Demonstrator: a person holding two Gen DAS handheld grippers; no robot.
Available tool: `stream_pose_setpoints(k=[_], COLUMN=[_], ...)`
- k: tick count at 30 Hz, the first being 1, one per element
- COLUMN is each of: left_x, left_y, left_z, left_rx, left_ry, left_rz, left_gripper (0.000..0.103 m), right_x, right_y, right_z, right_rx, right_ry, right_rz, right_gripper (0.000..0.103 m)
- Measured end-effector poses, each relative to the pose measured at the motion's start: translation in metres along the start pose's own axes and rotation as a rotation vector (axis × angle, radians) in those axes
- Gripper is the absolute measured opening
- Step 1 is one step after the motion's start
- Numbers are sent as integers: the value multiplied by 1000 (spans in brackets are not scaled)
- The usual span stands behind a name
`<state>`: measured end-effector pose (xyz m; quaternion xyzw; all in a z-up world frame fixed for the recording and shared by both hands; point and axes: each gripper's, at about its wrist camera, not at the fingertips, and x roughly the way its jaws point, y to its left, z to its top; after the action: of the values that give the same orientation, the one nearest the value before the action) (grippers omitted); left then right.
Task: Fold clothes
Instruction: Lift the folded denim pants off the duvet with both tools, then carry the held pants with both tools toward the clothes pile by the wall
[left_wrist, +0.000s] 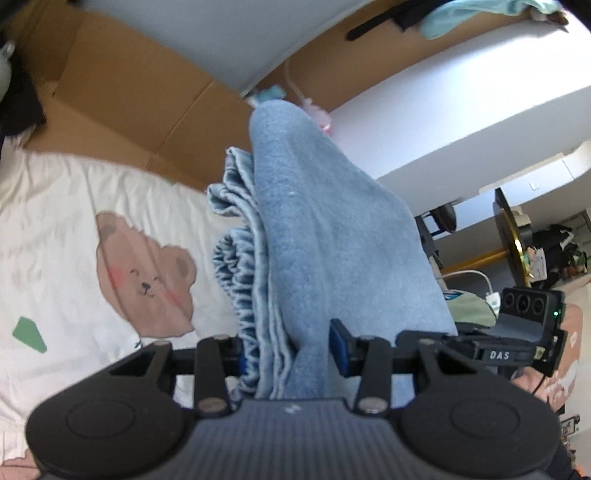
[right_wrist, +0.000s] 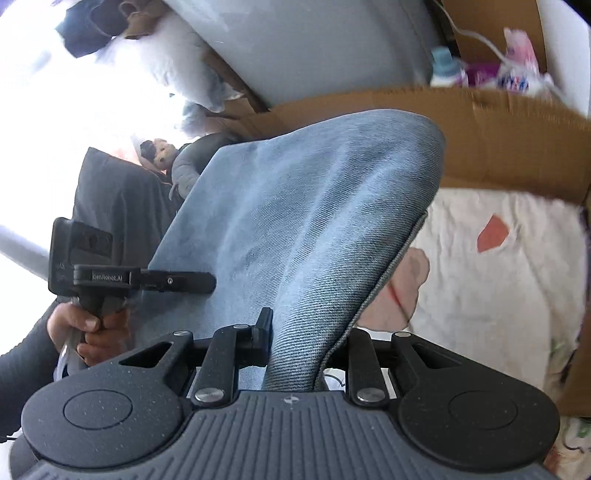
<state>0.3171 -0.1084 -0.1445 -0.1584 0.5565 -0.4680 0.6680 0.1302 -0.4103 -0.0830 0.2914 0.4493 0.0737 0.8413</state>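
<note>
A light blue denim garment with an elastic gathered waistband is held up off the bed. My left gripper is shut on the blue garment, fabric bunched between its jaws. In the right wrist view the same garment drapes over and between the jaws of my right gripper, which is shut on it. The left gripper also shows in the right wrist view, gripping the cloth's left edge, held by a hand. The right gripper's body shows at the right of the left wrist view.
A white bed sheet with a bear print lies below. Cardboard panels stand behind the bed; cardboard also borders it in the right wrist view. A dark garment and soft toys lie at left.
</note>
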Motion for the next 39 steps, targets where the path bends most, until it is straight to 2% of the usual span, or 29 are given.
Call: stream_pose_setpoints(k=[7,14,22,31,39], left_x=[-30,-45,-34,-2,44], left_y=[-44,-79,-99,-142,-152], left_z=[7,6,14,24,5], left_rx=[42,87,86,172,93], left_ry=[-42,-46,-42,-47,-74], left_rz=[-24,4,18,10,-35], left_gripper=[43,42,41,41,41], right_x=[-52,-81,-103,-148,-177], right_y=[42,42,30,1,-27], right_z=[10,-6,-9,-15,-29], right_rx=[-28,-27,-35,-38,-23], right_ry=[-61,-151,-187,-274,-299], right_rz=[-17,57,90,94,44], right_gripper=[21,21,21,21,21])
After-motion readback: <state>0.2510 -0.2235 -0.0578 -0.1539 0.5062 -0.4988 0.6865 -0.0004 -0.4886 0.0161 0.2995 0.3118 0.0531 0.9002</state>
